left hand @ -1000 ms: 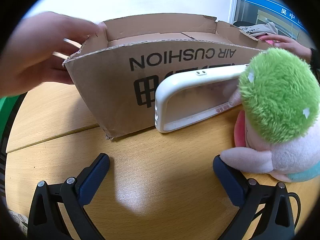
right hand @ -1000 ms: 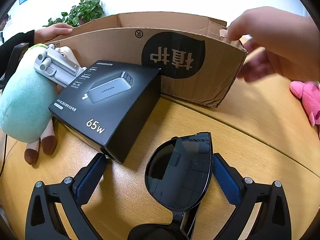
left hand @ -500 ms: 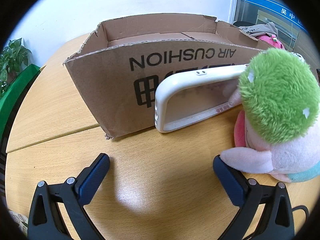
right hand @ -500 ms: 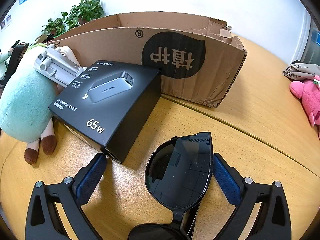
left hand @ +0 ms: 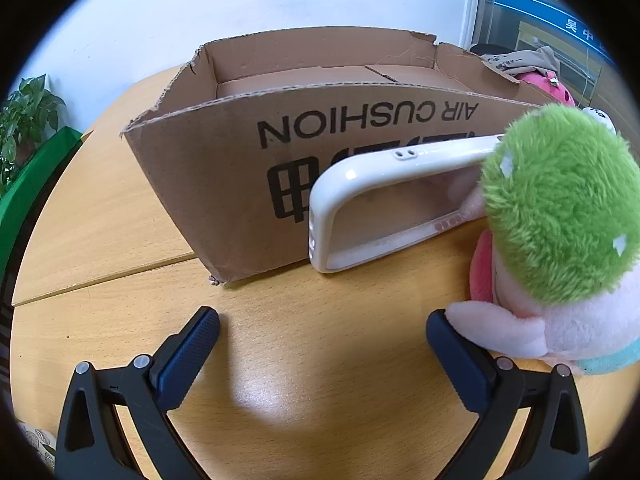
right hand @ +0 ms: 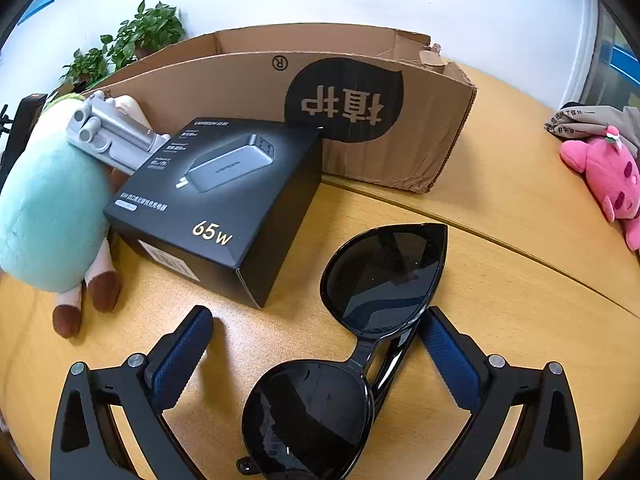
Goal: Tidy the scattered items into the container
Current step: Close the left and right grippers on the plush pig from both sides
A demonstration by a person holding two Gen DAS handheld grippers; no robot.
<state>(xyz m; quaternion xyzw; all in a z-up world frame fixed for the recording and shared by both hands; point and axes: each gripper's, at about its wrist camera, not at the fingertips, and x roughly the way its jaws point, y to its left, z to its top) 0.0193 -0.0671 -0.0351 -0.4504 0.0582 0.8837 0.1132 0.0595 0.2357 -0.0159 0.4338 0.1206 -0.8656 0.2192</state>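
An open cardboard box [left hand: 224, 168] stands on the wooden table; it also shows in the right wrist view [right hand: 240, 80]. A white phone case [left hand: 360, 184] leans on its front wall beside a green-haired pink plush [left hand: 560, 232]. My left gripper [left hand: 320, 328] is open and empty, its right finger touching the plush's arm. In the right wrist view, black sunglasses [right hand: 368, 320] lie between the fingers of my open right gripper [right hand: 316, 328]. A black charger box [right hand: 224, 204], a grey stand [right hand: 112, 136] and a teal plush [right hand: 48, 204] lie left of them.
A pink plush [right hand: 608, 184] and a folded grey cloth [right hand: 592, 120] lie at the table's right edge. Potted plants [right hand: 132, 40] stand behind the box against a white wall. A table seam runs across the wood.
A person's hands that touched the box corner a second ago have withdrawn out of view. Both grippers and all items have stayed still.
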